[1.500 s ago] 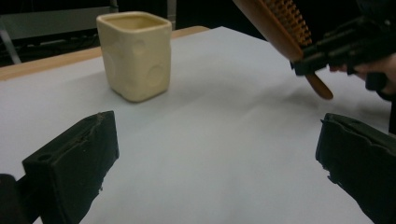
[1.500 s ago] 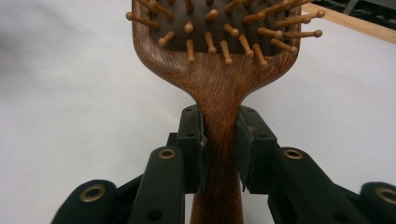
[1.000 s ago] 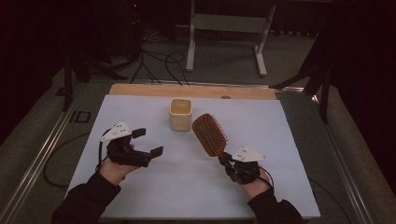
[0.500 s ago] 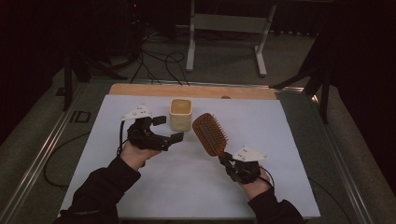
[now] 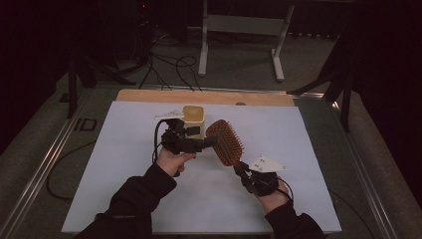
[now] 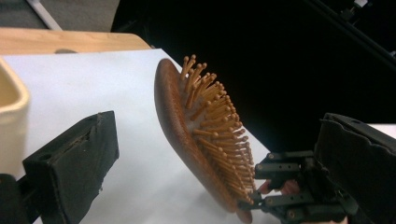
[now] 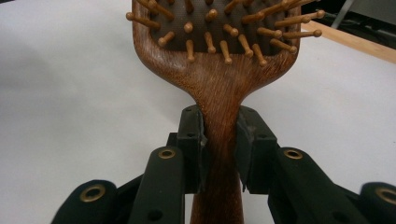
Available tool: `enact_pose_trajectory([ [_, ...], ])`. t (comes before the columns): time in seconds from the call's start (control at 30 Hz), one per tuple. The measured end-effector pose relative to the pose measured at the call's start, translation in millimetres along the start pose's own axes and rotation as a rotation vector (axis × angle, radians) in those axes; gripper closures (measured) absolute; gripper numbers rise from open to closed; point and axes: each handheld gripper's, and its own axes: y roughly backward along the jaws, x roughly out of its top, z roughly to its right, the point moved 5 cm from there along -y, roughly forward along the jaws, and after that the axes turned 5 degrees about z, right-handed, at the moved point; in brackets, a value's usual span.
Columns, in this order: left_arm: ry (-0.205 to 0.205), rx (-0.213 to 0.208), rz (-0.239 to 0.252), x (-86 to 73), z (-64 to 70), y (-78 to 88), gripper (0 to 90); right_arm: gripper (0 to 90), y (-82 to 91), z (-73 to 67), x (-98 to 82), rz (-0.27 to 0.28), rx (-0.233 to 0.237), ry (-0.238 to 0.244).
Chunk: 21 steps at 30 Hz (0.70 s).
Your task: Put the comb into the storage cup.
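The right gripper [image 5: 244,173] clamps its jaws on the handle of the wooden hairbrush [image 5: 225,141], whose long axis runs from that handle up and away toward the table's far side, its head raised over the white sheet [image 5: 298,149] with bristles facing right. The left gripper [image 5: 206,142], jaws spread wide, has moved in from the left since a second ago and now flanks the brush head. Just behind it stands a yellow cup [image 5: 193,119]; its contents cannot be seen.

A cup [image 5: 193,119] is set on the worktop [image 5: 114,164] toward its far edge, with a hairbrush [image 5: 225,142] held just to its right. The left gripper [image 5: 199,142] is placed before the cup and left of the hairbrush, and the right gripper [image 5: 242,172] is found nearer the person, at the hairbrush's handle.
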Motion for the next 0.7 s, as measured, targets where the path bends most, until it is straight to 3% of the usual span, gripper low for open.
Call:
enact_pose_trajectory([
  [0.4,0.108,0.034,0.039,-14.9,-5.6,-26.8,3.5,73.3,0.2,-0.4,0.0,-0.003,0.005,0.012],
  [0.7,0.155,0.025,0.058,-20.7,-9.9,-33.6,15.9,73.3,-1.1,-1.6,-1.1,-0.008,0.013,0.010],
])
